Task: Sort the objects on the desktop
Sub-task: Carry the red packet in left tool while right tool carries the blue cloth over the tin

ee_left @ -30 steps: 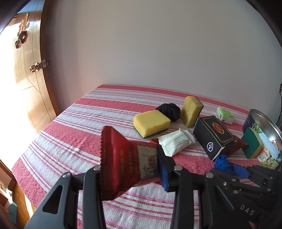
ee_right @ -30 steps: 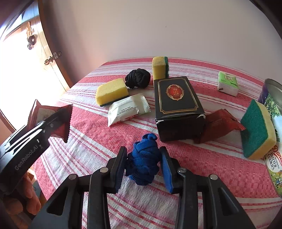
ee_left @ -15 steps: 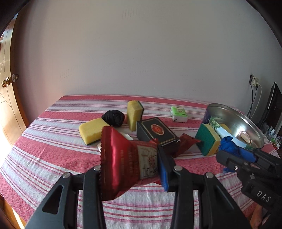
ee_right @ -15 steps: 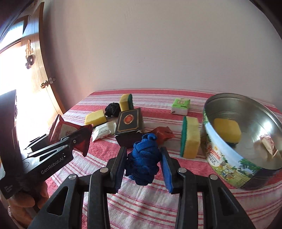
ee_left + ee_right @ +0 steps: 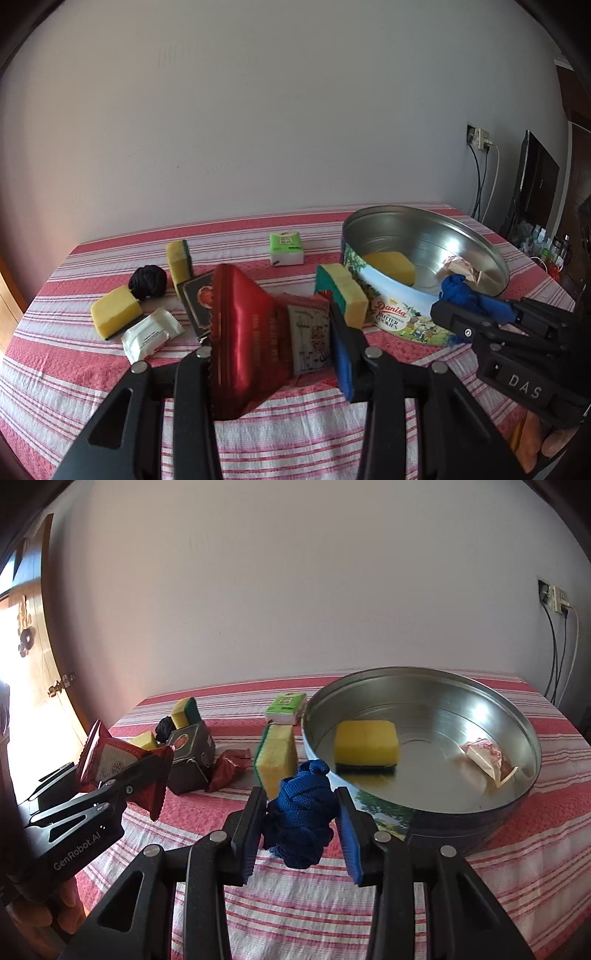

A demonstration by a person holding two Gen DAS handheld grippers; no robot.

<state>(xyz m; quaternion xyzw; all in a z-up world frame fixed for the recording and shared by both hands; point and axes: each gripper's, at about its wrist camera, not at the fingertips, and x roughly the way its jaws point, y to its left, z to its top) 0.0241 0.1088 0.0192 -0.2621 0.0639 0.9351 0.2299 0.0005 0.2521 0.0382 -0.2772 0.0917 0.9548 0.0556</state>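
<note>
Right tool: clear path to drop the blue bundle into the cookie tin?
Probably yes. The right tool is shut on the blue bundle just in front of the cookie tin; the tin is open-topped, holding only a sponge and a wrapper.

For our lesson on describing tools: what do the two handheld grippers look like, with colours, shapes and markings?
Both are black, angular two-finger tools with round silver screws and blue ribbed pads on the fingers. The left gripper carries white "GenRobot.AI" lettering on its side; the right gripper bears a raised "DAS" label. No sleeves or cables show.
</note>
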